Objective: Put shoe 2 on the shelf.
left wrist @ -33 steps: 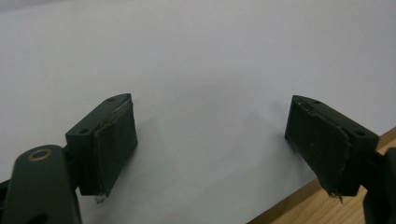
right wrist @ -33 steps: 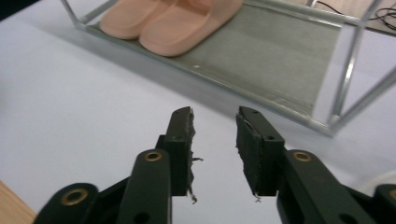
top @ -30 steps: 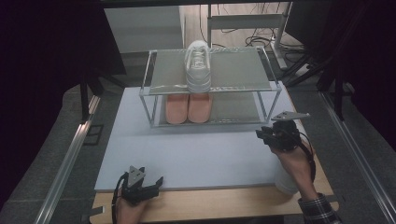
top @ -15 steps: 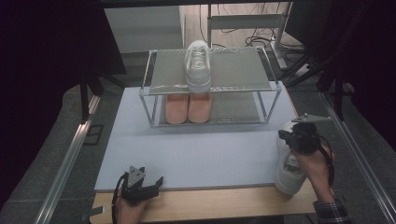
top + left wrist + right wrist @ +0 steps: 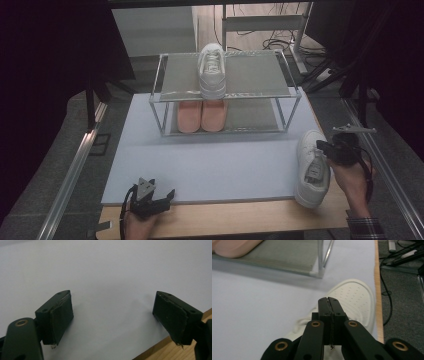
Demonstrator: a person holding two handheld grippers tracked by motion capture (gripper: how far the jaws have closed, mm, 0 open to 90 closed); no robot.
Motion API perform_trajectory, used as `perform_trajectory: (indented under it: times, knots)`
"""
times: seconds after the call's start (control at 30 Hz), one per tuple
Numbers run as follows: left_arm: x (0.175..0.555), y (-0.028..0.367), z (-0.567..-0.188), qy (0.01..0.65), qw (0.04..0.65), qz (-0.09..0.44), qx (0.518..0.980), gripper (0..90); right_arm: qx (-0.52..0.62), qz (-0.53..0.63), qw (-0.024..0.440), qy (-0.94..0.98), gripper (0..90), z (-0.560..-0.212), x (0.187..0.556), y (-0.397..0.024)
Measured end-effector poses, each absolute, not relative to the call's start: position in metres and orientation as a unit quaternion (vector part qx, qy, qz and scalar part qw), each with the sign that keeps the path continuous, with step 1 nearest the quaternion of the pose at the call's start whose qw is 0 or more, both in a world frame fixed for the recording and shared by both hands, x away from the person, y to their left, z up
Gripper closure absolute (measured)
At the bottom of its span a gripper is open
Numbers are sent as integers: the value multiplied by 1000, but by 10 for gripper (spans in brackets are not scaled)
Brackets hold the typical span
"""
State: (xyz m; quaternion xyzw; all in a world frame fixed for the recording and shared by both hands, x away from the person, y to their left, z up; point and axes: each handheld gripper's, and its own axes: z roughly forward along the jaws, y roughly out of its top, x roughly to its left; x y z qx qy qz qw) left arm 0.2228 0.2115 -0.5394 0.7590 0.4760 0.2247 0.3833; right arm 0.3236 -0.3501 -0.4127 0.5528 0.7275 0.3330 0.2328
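The right tongs [image 5: 325, 149] are closed all the way, jaws pressed flat together with nothing pinched between them, hovering right over the white sneaker [image 5: 312, 167]. It lies just under and ahead of those tongs on the lilac mat [image 5: 215, 160], toe pointing away toward the shoe rack [image 5: 227, 95]. The left tongs [image 5: 157, 197] sit well off to the side at the near edge of the bench [image 5: 225, 220], jaws spread wide and empty over bare mat. Farther out, another white sneaker [image 5: 212, 70] tops the rack and a pink pair [image 5: 202, 116] sits below.
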Motion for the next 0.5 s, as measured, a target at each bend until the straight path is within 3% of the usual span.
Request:
perform_trajectory:
  times: [0.5]
  knots:
    - [223,211,-539,476,383,225,759,163,592,305,237,707,896,-438,323,-385]
